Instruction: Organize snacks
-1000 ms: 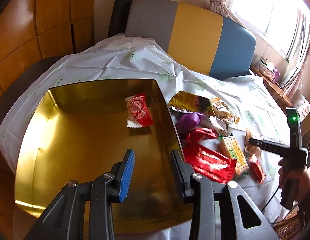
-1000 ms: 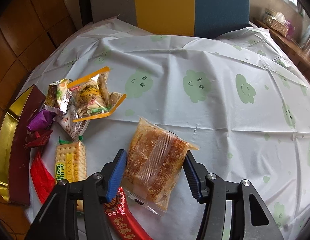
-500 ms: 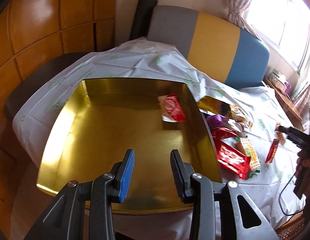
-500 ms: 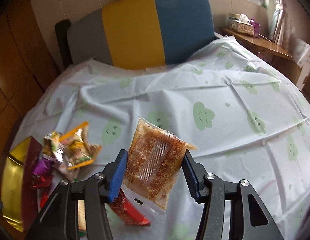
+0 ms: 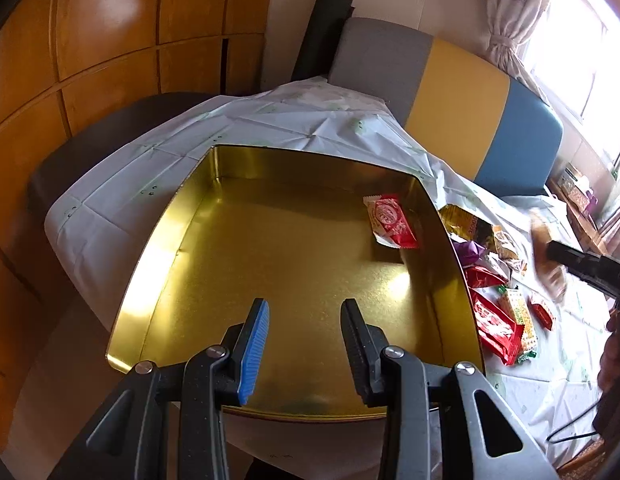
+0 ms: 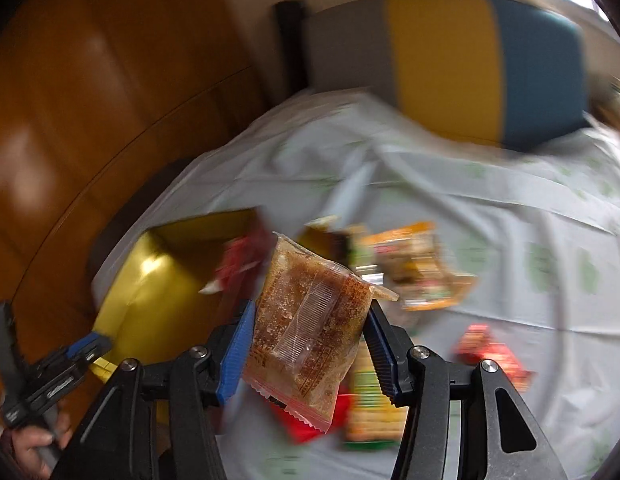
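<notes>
A gold tin [image 5: 238, 280] sits on the white tablecloth with one red snack packet [image 5: 391, 222] at its far right corner. My left gripper [image 5: 304, 312] hovers over the tin's near edge, open, nothing between its fingers. My right gripper [image 6: 310, 316] is shut on a clear packet of brown snack [image 6: 310, 320], held in the air above the loose snack pile [image 6: 413, 272]. The tin [image 6: 158, 292] lies to its left. In the left wrist view the right gripper [image 5: 577, 260] and the brown packet [image 5: 543, 248] appear blurred at the right.
Loose snacks [image 5: 497, 300] lie on the tablecloth [image 5: 270, 120] right of the tin: red wrappers, a cracker pack, a purple and a gold one. A grey, yellow and blue chair back [image 5: 449, 92] stands behind the table. Wooden panelling [image 5: 110, 40] is at the left.
My right gripper has lifted the brown packet off the table and swung left toward the tin. My left gripper has drawn back to the tin's near edge.
</notes>
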